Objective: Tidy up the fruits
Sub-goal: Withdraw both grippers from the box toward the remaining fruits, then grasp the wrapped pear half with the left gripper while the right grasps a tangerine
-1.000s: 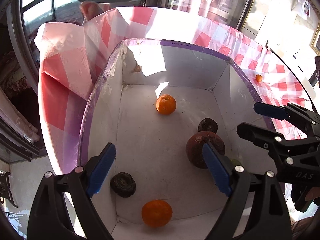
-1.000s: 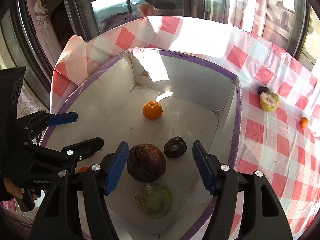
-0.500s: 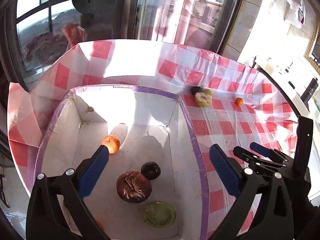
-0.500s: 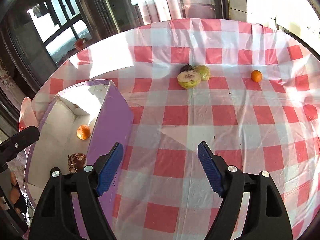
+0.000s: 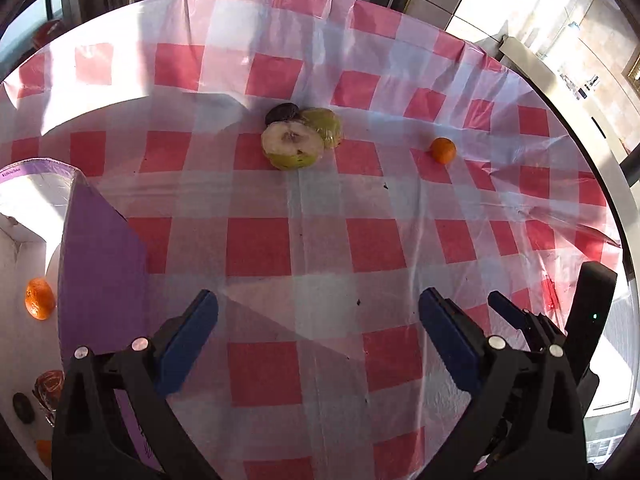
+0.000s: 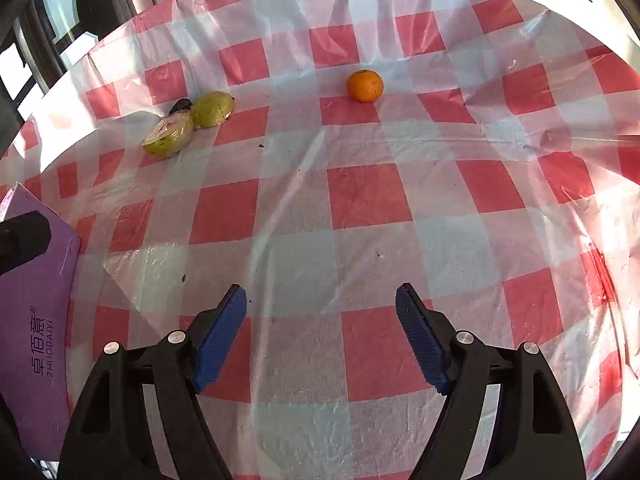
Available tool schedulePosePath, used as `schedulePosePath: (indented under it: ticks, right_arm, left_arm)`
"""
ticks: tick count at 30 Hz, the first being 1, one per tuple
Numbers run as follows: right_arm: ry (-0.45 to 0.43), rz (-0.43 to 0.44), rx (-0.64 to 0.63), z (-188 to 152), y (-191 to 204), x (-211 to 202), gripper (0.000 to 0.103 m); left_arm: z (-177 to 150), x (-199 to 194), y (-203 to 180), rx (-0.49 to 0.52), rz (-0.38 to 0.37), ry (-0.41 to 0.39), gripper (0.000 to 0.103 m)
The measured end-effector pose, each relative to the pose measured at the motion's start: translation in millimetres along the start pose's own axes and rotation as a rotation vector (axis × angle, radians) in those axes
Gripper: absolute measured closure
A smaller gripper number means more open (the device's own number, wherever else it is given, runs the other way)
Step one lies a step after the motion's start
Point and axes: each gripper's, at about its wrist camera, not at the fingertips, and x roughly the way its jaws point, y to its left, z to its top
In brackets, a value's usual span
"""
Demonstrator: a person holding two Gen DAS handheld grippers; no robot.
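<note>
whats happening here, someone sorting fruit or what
A person holds a claw in each hand, sorting fruit into a purple box. Both the left claw and the right claw are open and empty above the checked tablecloth. An orange, two wrapped green fruit halves and a small dark fruit are not yet boxed; several fruits already lie inside.

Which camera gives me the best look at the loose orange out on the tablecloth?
The right wrist view: the orange sits large and unobstructed ahead of the open right gripper, well apart from the cut green fruit. The left wrist view also shows it, but smaller and off toward the right.
</note>
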Motion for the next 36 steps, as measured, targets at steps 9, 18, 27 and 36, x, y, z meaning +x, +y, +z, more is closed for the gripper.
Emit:
schedulePosePath:
  ticks: [9, 18, 27, 36]
  right_arm:
    - [-0.073, -0.014, -0.032, 94, -27, 68, 0.028]
    - [-0.106, -0.035, -0.053, 156, -31, 116, 0.028]
    - [-0.13, -0.031, -0.054, 158, -32, 118, 0.052]
    - [-0.128, -0.027, -0.05, 155, -33, 119, 0.052]
  left_arm:
    - [41, 67, 13, -0.051, 0.154, -0.026, 0.002]
    - [84, 107, 10, -0.054, 0.21, -0.06, 0.002]
    - [111, 126, 17, -0.05, 0.229, -0.109, 0.004]
    - [108, 134, 1, 0.001, 0.236, -0.114, 0.041]
